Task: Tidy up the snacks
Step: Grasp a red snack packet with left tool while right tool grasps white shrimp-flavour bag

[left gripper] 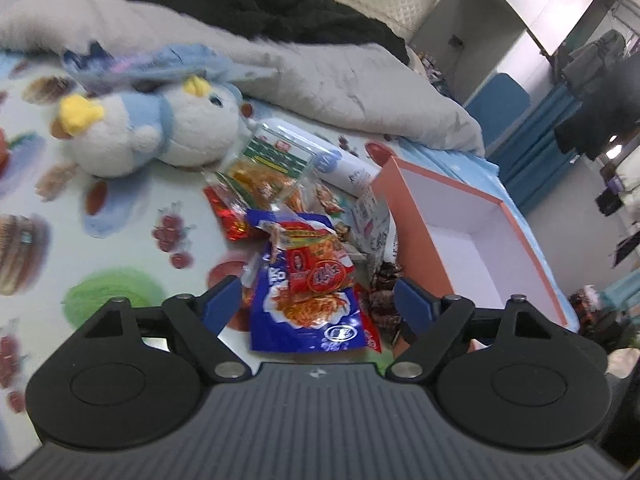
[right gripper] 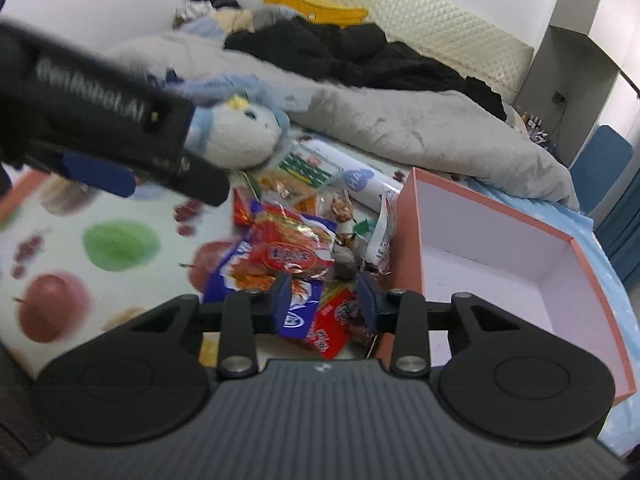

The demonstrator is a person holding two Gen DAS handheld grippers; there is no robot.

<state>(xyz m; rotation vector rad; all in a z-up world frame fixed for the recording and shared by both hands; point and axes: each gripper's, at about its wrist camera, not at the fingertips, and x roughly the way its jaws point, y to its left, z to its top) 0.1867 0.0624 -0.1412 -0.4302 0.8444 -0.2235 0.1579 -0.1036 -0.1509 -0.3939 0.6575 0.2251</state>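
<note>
Blue-padded fingers of the left gripper are standing wide apart, gripping nothing, and hovering over a heap of snack packets that is lying on a fruit-printed bedsheet. Directly between and just ahead of those fingers, a blue noodle packet is lying flat, with a red packet resting on top of it. Farther ahead, a clear bag with a green label is leaning against a white tube. To the right of the left gripper, touching the edge of the heap, an open pink box with a white interior is sitting on the bed. Ahead and to the left, a blue and white plush penguin is lying on its side, and a grey blanket and black clothing are lying beyond it.

The right gripper is likewise holding nothing, its fingers standing moderately apart above the near edge of the same heap. The blue packet and a small red wrapper are showing in the gap between them. The pink box is lying just to its right. The left gripper is appearing blurred in the upper left of the right wrist view, well ahead and to the left, partly covering the penguin.
</note>
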